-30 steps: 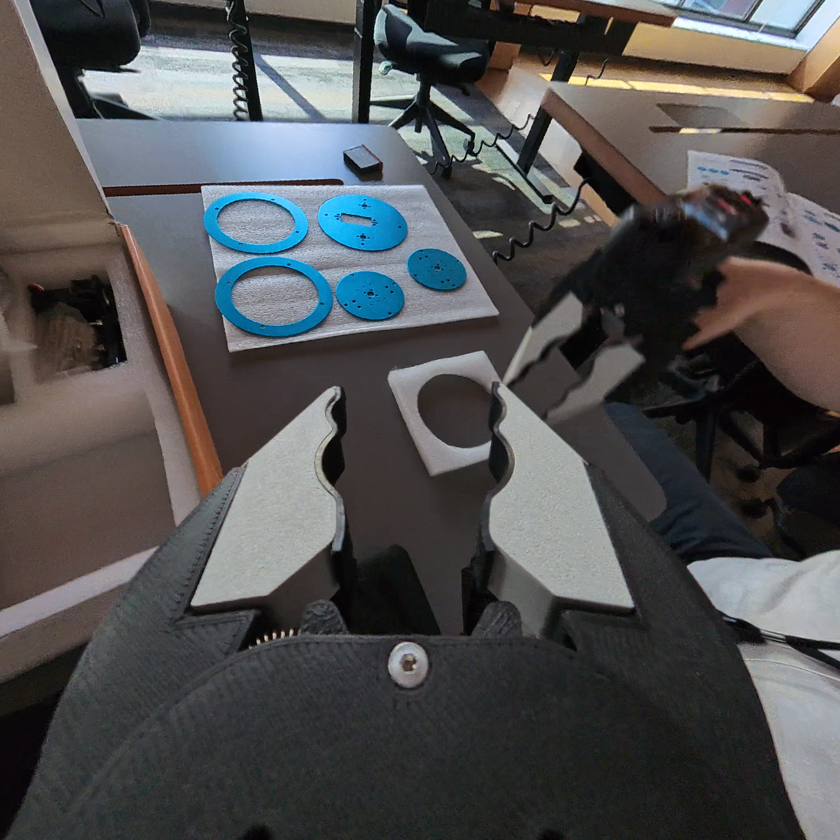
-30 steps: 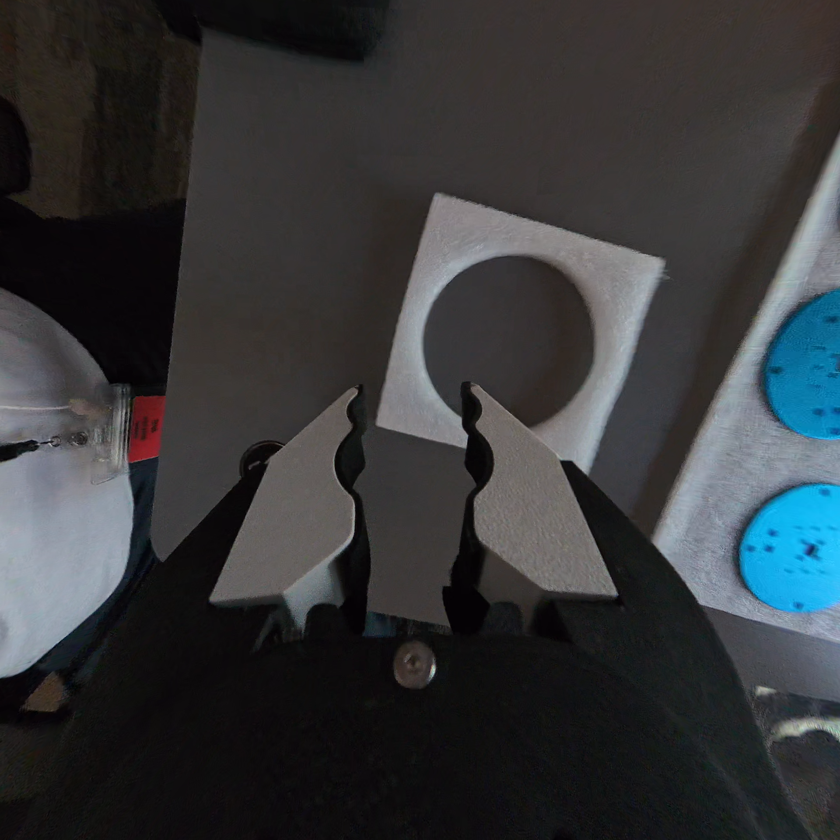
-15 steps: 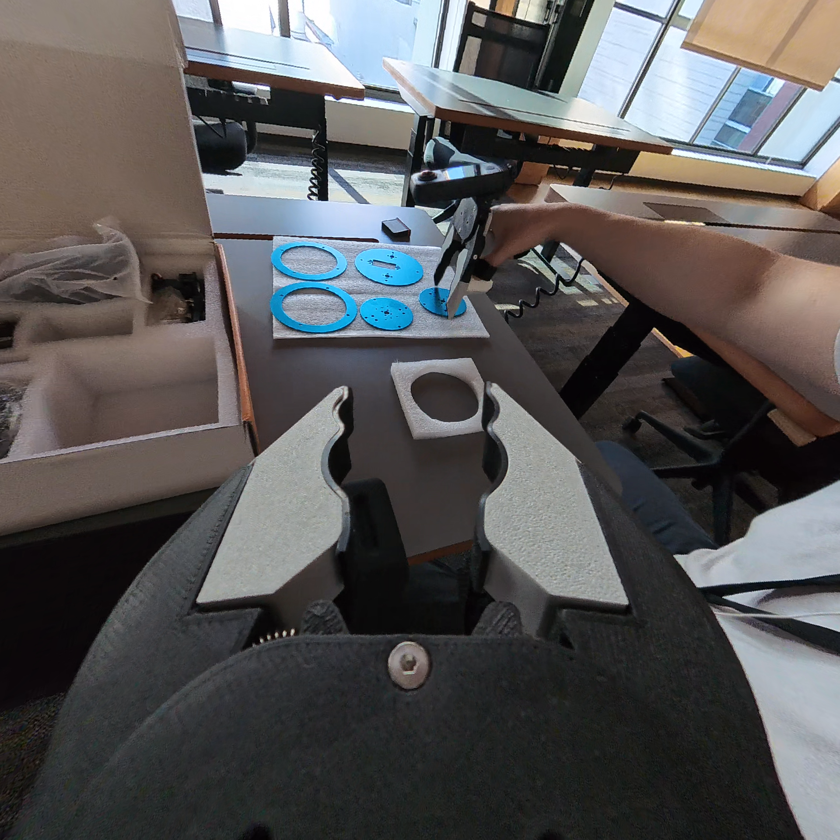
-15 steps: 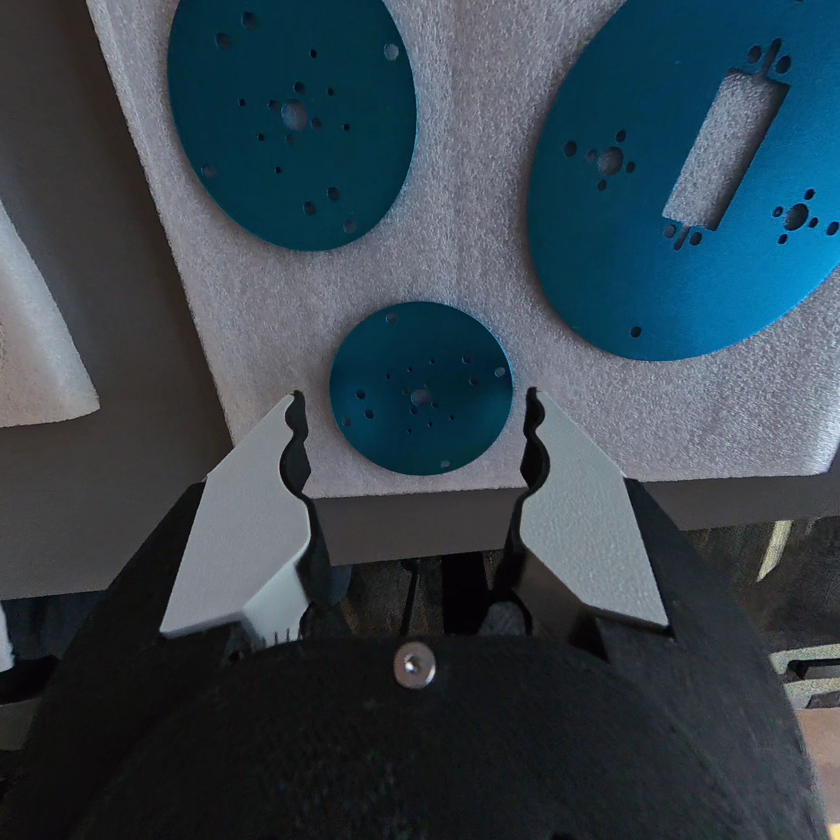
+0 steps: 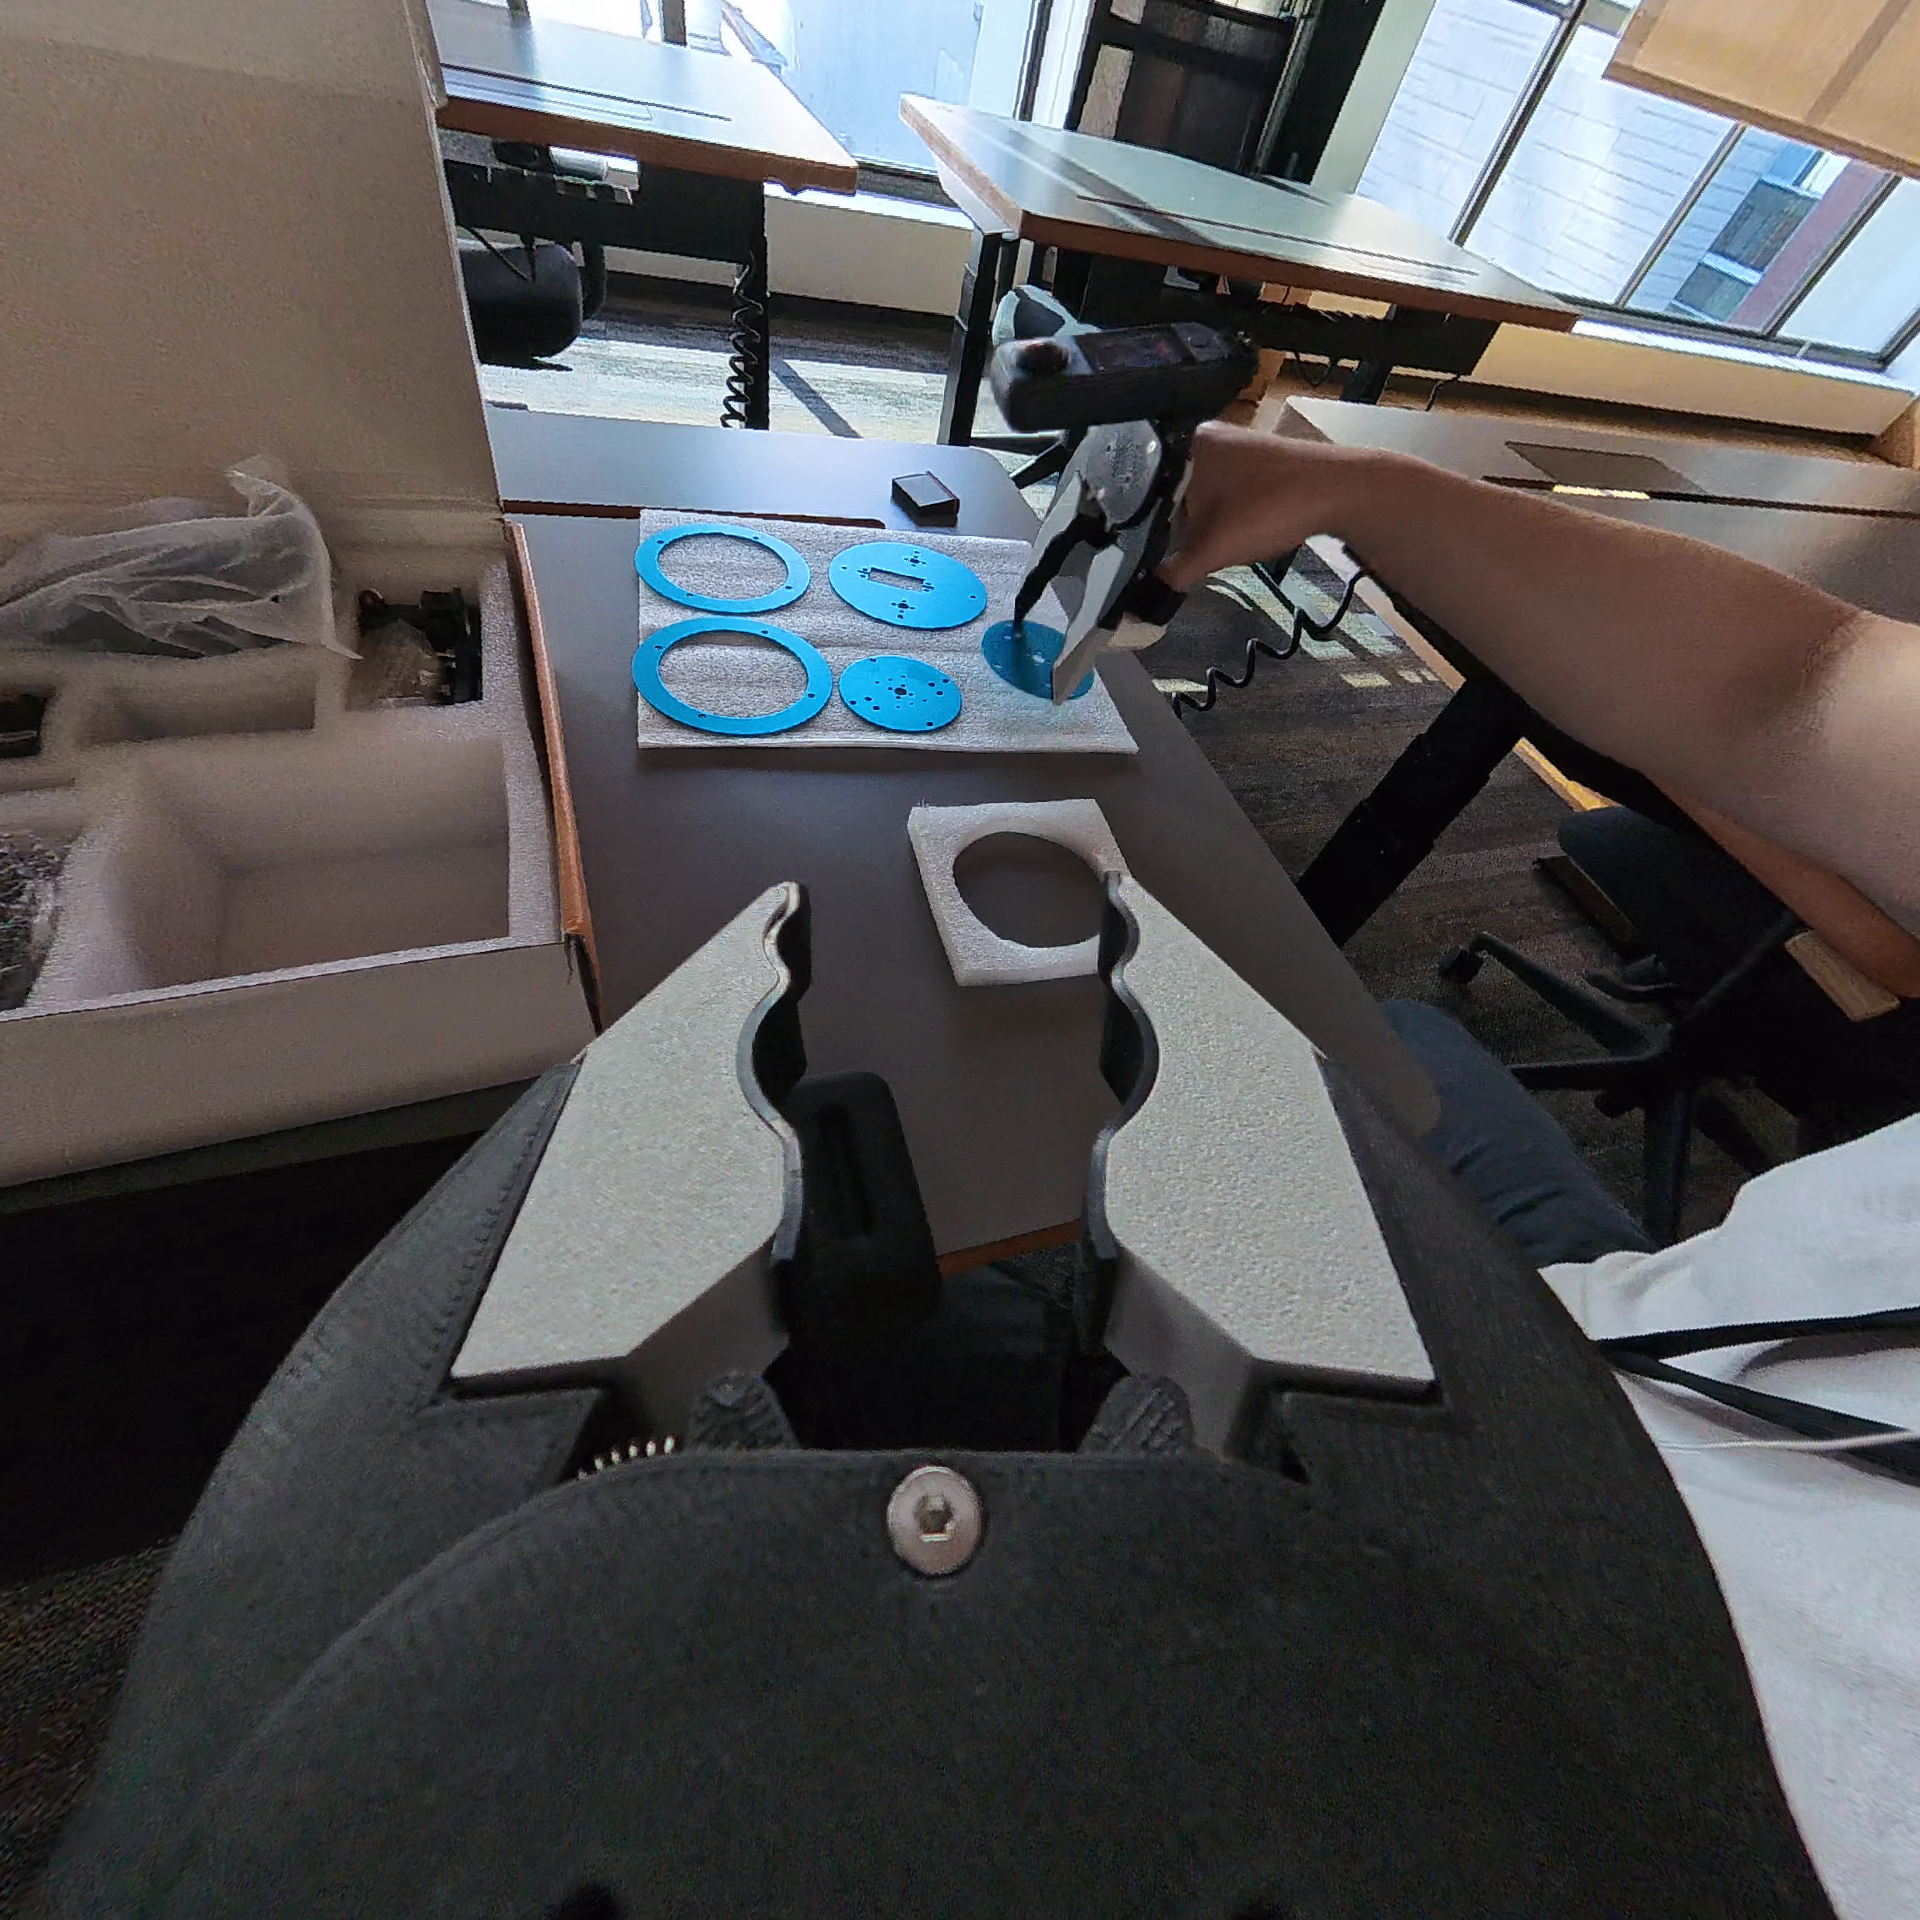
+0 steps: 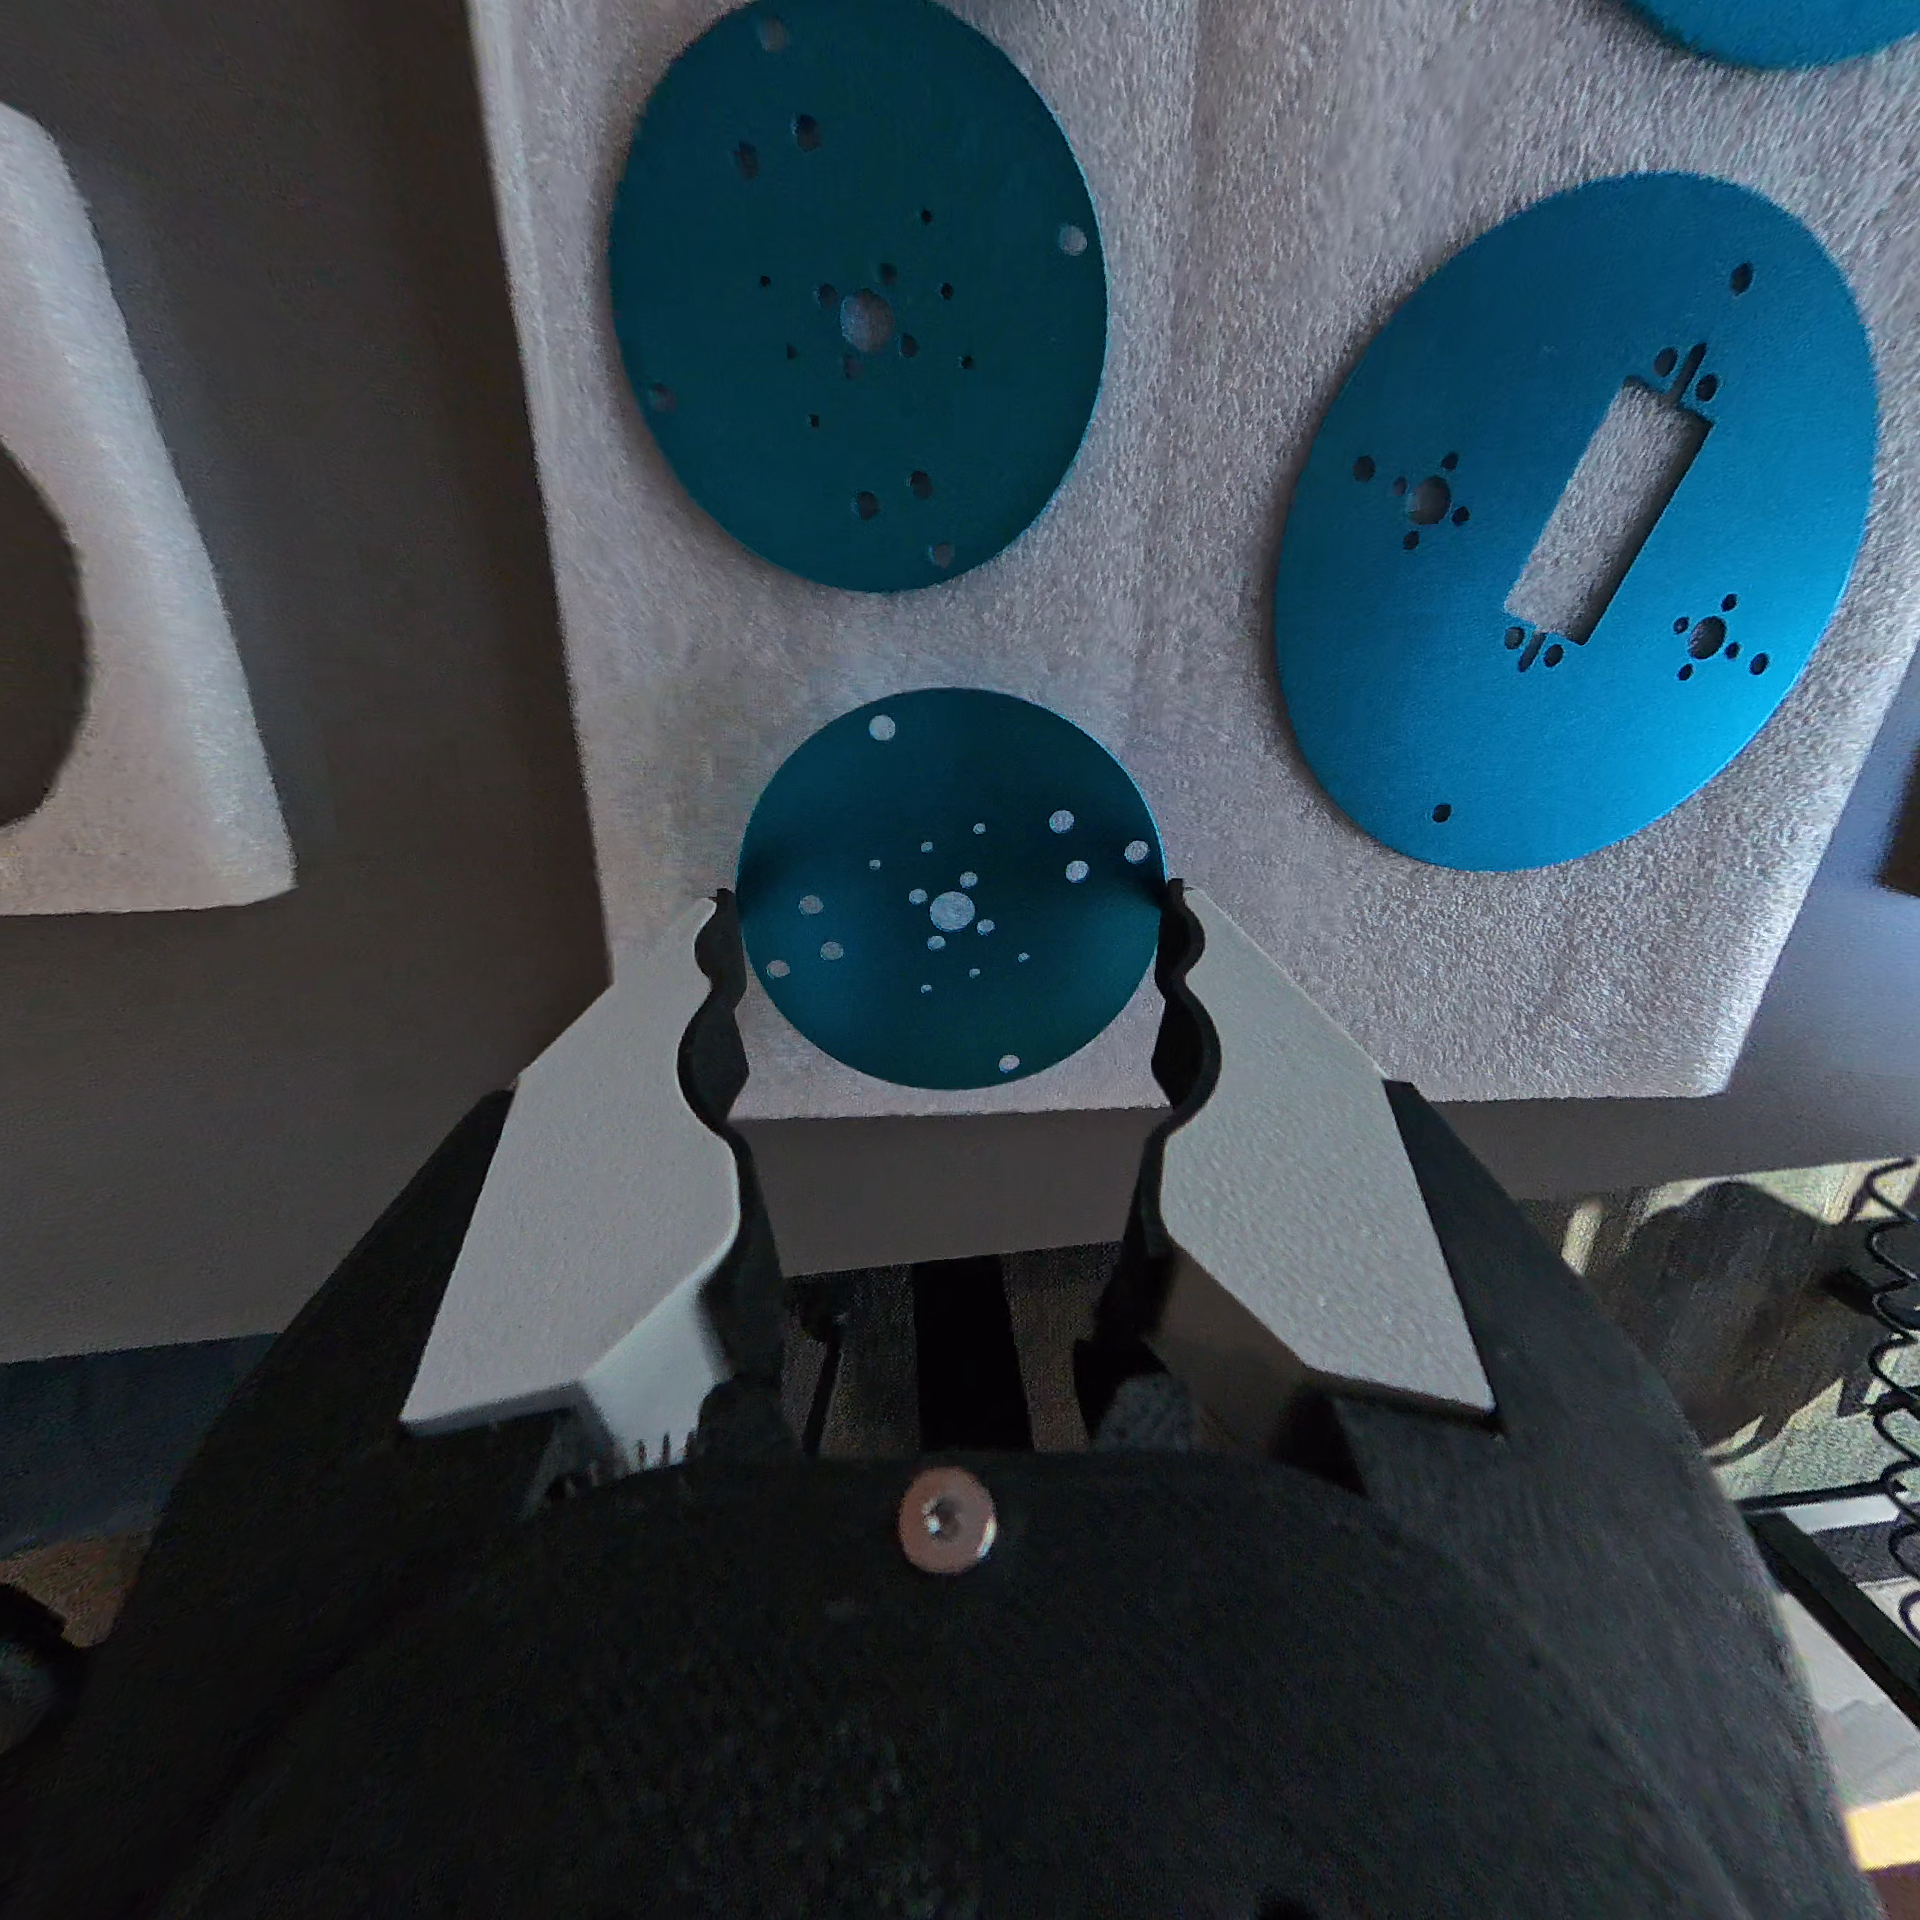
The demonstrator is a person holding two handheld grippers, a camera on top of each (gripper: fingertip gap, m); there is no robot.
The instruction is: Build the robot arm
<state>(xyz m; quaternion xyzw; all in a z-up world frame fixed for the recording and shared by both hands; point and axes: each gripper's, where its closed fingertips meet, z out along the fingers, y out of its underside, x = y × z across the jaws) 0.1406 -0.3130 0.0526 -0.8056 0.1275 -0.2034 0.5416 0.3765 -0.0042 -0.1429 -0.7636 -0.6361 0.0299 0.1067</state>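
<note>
A foam sheet [image 5: 883, 727] lies on the table [image 5: 727, 883], right of the box [image 5: 291, 852]. Five plates rest on it; the small disc [image 6: 945, 894] is nearest its right edge. A foam frame [image 5: 1013, 894] lies nearer the viewer.

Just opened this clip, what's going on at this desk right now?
A person holds a gripper in each hand at a dark desk. The right gripper is down on a white foam sheet, its open fingers on either side of the smallest blue disc; whether they touch it is unclear. The left gripper hangs open and empty near a square foam piece with a round hole.
</note>
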